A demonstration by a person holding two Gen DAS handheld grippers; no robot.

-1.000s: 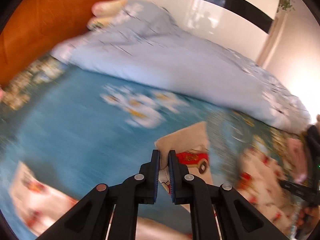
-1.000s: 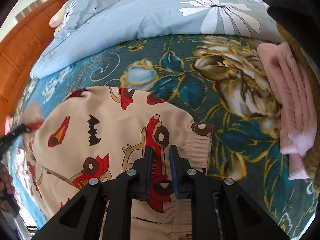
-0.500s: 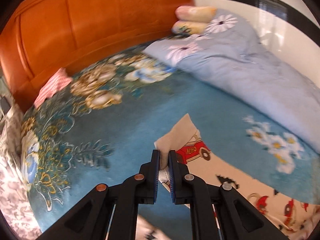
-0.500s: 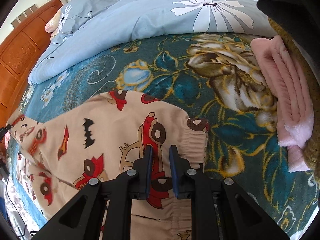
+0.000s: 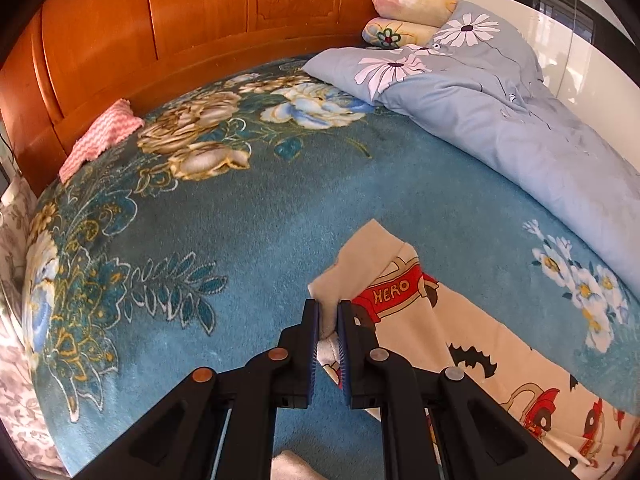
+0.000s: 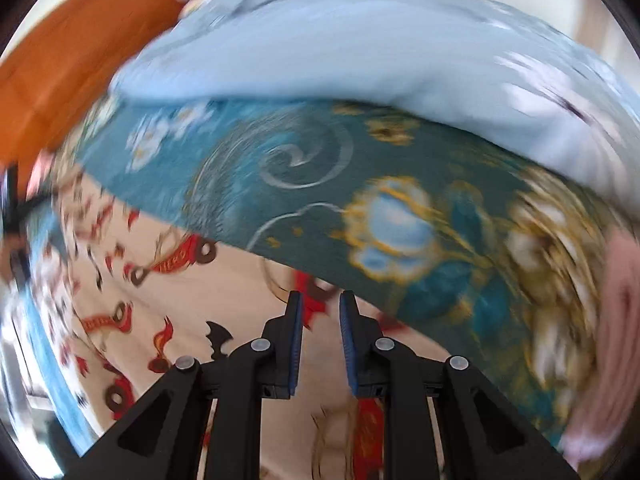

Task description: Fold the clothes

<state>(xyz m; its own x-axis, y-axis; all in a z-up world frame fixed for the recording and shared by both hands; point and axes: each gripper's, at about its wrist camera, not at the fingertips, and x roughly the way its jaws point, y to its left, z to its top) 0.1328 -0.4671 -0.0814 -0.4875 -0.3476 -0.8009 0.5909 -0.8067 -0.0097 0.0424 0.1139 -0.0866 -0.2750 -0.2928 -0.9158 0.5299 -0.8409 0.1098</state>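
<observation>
We saw a pink zigzag-knit cloth [image 5: 100,136] lying at the head edge of the teal floral bedspread [image 5: 248,216], against the orange wooden headboard [image 5: 160,28]. The left gripper [image 5: 328,316], jaws narrow, pinched a corner of the beige cartoon-car garment [image 5: 404,300] stretched along the near edge. A pale blue daisy-print quilt [image 5: 500,120] lined the far edge. The right gripper's [image 6: 320,308] jaws stood narrowly parted over the blurred garment; we could not tell whether they gripped.

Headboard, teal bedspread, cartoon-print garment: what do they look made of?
Headboard: looks like varnished wood, glossy orange-brown with carved panels. Teal bedspread: seems a plush, fleecy blanket; matte fuzzy nap, printed flowers. Cartoon-print garment: thin soft fabric, likely cotton knit; it folds and drapes limply where the left gripper pinches it.
</observation>
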